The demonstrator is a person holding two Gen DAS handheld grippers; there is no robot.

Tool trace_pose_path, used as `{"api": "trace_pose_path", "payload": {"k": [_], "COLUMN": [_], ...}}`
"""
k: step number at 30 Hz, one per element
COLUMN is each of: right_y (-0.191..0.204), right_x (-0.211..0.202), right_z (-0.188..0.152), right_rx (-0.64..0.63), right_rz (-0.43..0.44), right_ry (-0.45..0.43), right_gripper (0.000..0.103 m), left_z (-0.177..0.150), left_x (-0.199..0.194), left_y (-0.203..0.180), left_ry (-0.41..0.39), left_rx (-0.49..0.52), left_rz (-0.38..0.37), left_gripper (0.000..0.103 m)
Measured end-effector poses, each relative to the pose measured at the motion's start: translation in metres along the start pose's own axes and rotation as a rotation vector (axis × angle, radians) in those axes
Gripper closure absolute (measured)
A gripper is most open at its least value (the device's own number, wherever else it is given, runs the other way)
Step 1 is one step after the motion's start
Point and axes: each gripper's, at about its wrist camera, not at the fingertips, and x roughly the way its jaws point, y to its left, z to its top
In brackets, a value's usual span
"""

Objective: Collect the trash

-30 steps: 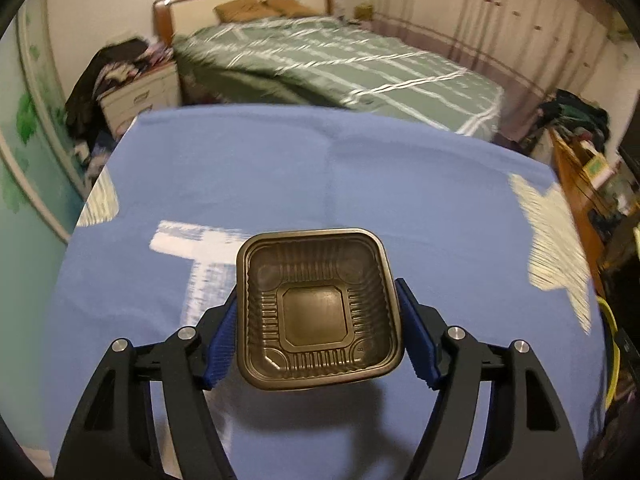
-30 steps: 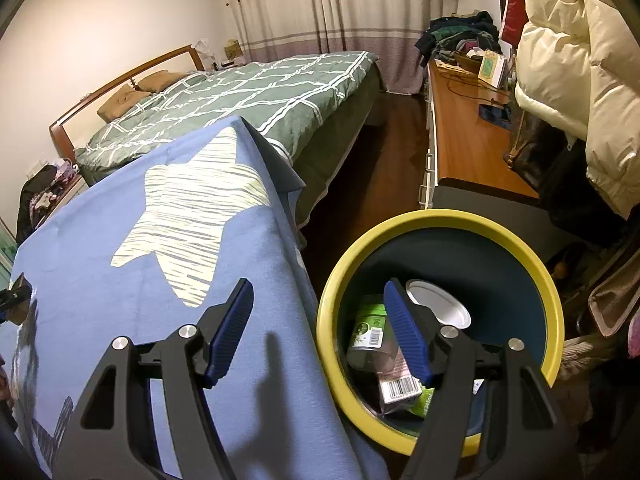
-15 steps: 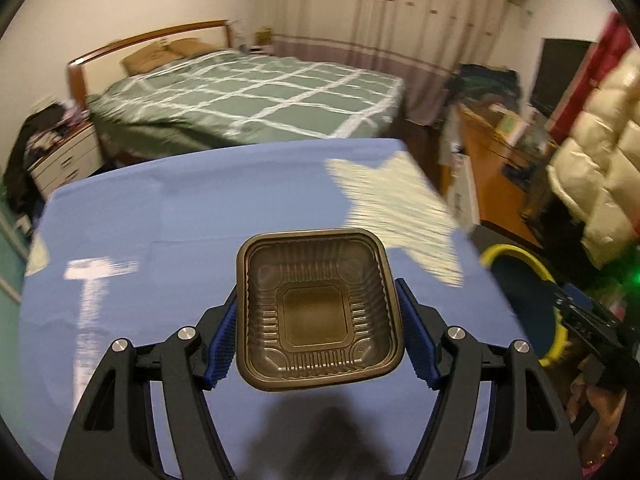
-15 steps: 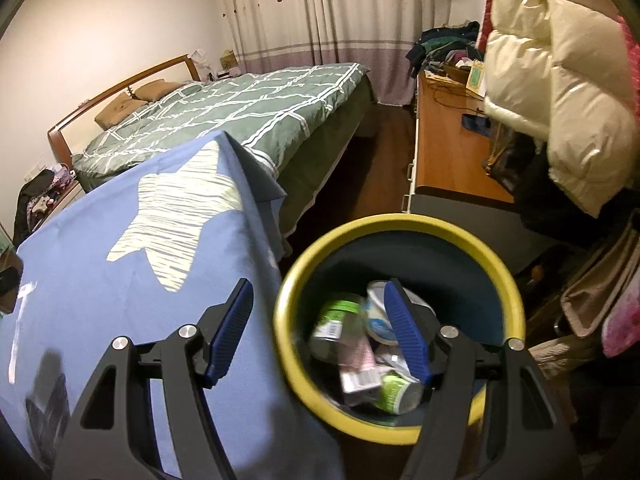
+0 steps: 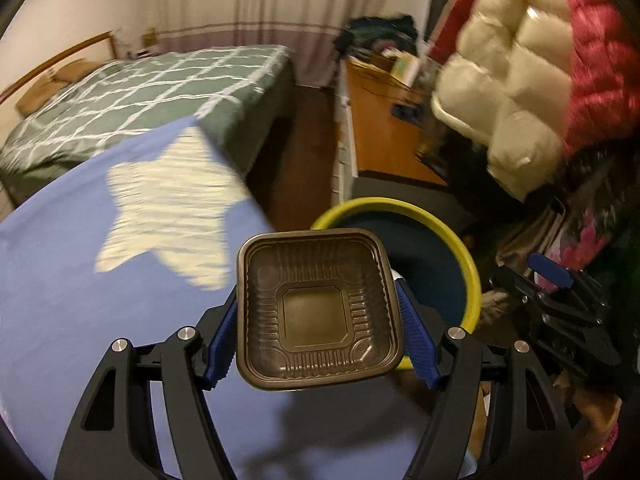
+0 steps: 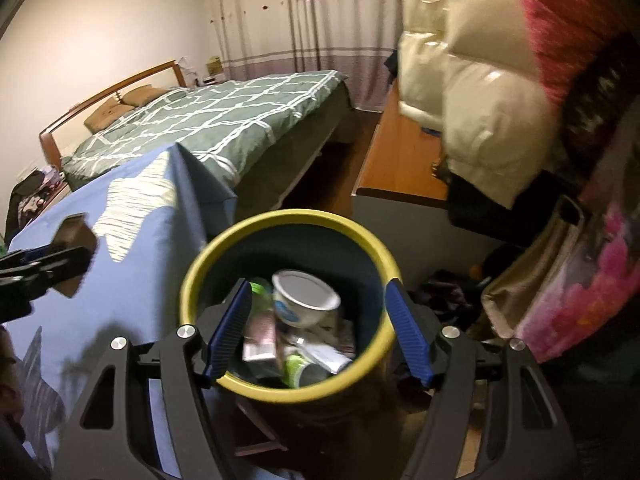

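A black ribbed plastic tray (image 5: 316,308) is clamped between the blue pads of my left gripper (image 5: 318,320), open side toward the camera. It hangs over the table's right edge, just left of the yellow-rimmed bin (image 5: 452,240). In the right wrist view the bin (image 6: 288,216) sits under my right gripper (image 6: 318,328), which is open and holds nothing. Inside the bin lie a white cup (image 6: 304,300), wrappers and a green-labelled bottle. The tray (image 6: 74,240) shows blurred at the far left there.
A blue cloth with pale stars (image 5: 80,280) covers the table left of the bin. Behind are a green checked bed (image 5: 140,92) and a wooden desk (image 5: 380,132). Cream and red puffy jackets (image 5: 508,80) hang close on the right, above bags on the floor.
My left gripper has swung right with the tray, from over the middle of the table to its edge by the bin. The right gripper has shifted so the bin lies between its fingers.
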Motion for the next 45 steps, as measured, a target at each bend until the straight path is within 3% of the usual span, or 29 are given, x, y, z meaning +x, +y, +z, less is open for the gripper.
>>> {"api": "trace_pose_path", "payload": {"k": [9, 13, 19, 23, 28, 31, 38, 45], "right_y": [-0.032, -0.039, -0.045, -0.042, -0.022, -0.003, 0.05, 0.095], "right_x": [0.001, 0.004, -0.002, -0.009, -0.022, -0.035, -0.082, -0.13], "right_z": [-0.007, -0.01, -0.012, -0.015, -0.024, -0.026, -0.029, -0.035], "right_rx": [0.027, 0.038, 0.041, 0.031, -0.005, -0.025, -0.092, -0.179], "right_rz": [-0.028, -0.039, -0.049, -0.039, -0.002, 0.039, 0.127, 0.185], "right_ry": [0.004, 0.004, 0.006, 0.001, 0.007, -0.011, -0.105, -0.168], "right_gripper": [0.037, 0.036, 0.036, 0.036, 0.033, 0.033, 0.029, 0.023], "left_z": [0.014, 0.015, 0.015, 0.009, -0.016, -0.043, -0.106, -0.179], "left_x": [0.066, 0.084, 0.076, 0.032, -0.045, -0.104, -0.23, -0.3], "left_y": [-0.045, -0.057, -0.058, -0.044, -0.003, 0.026, 0.094, 0.119], "left_ry": [0.113, 0.132, 0.131, 0.067, -0.032, -0.11, -0.302, -0.36], "left_rx": [0.039, 0.042, 0.028, 0.019, -0.063, -0.082, -0.217, -0.255], "left_rz": [-0.055, -0.036, -0.024, 0.007, 0.04, 0.137, 0.283, 0.451], "left_gripper": [0.031, 0.017, 0.01, 0.006, 0.005, 0.005, 0.005, 0.005]}}
